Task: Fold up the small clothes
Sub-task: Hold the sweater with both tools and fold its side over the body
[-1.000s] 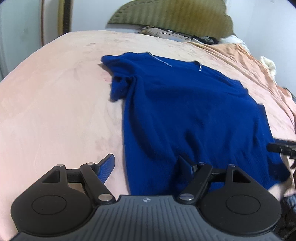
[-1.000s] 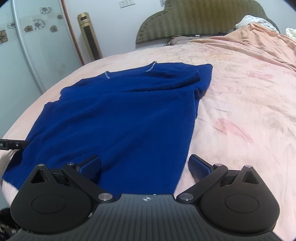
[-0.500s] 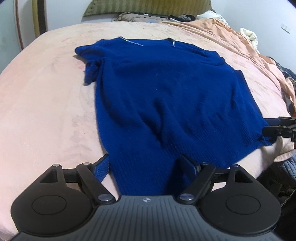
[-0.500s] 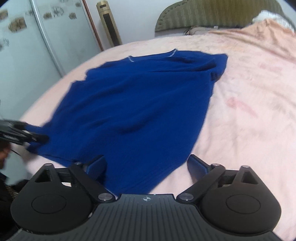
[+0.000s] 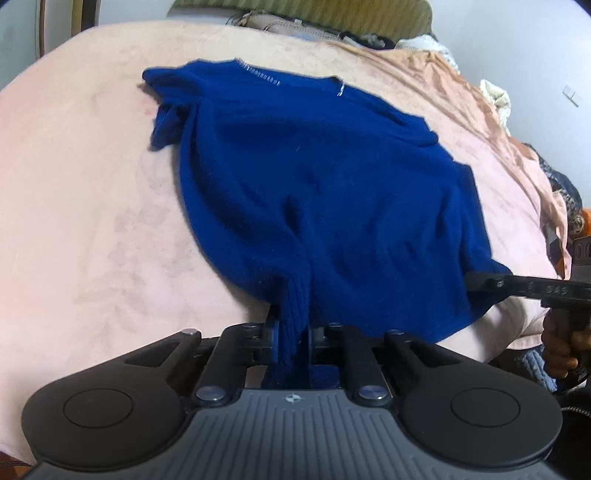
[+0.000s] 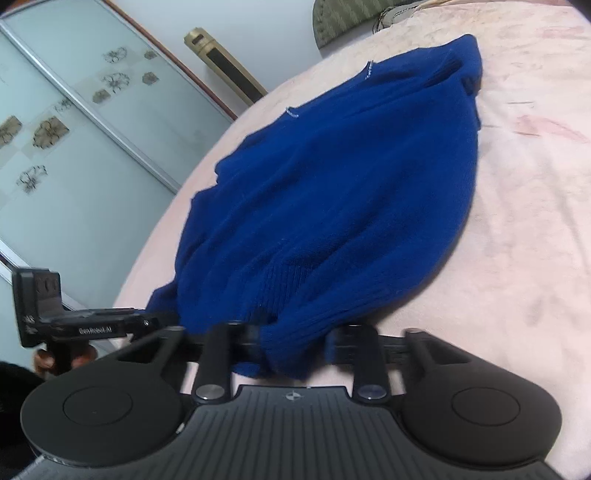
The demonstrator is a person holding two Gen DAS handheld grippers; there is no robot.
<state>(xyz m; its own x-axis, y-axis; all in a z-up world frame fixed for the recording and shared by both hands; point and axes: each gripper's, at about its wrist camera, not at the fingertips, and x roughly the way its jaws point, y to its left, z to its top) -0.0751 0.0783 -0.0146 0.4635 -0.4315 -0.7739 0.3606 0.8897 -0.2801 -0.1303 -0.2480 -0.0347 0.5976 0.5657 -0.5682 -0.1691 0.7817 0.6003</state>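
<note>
A dark blue knitted sweater [image 5: 332, 177] lies spread on a pink bed cover [image 5: 92, 184], its neckline at the far end. My left gripper [image 5: 293, 328] is shut on the ribbed hem at the near left corner, and the cloth rises into a ridge there. In the right wrist view the sweater [image 6: 351, 177] bunches at its hem between the fingers of my right gripper [image 6: 293, 343], whose jaws are closing on that bunch. Each gripper shows in the other's view: the right one [image 5: 480, 282] at the hem's right corner, the left one [image 6: 147, 321] at the left corner.
The bed cover [image 6: 535, 221] stretches wide on both sides of the sweater. A green headboard [image 5: 295, 11] and loose clothes [image 5: 495, 99] lie at the far end. A glass sliding door [image 6: 74, 147] and a gold tower unit [image 6: 225, 66] stand left of the bed. A hand [image 5: 557, 343] holds the right gripper's handle.
Both grippers stood open over the hem and have now closed on it. The hem is pulled up into bunches at both corners, and the right wrist view has tilted.
</note>
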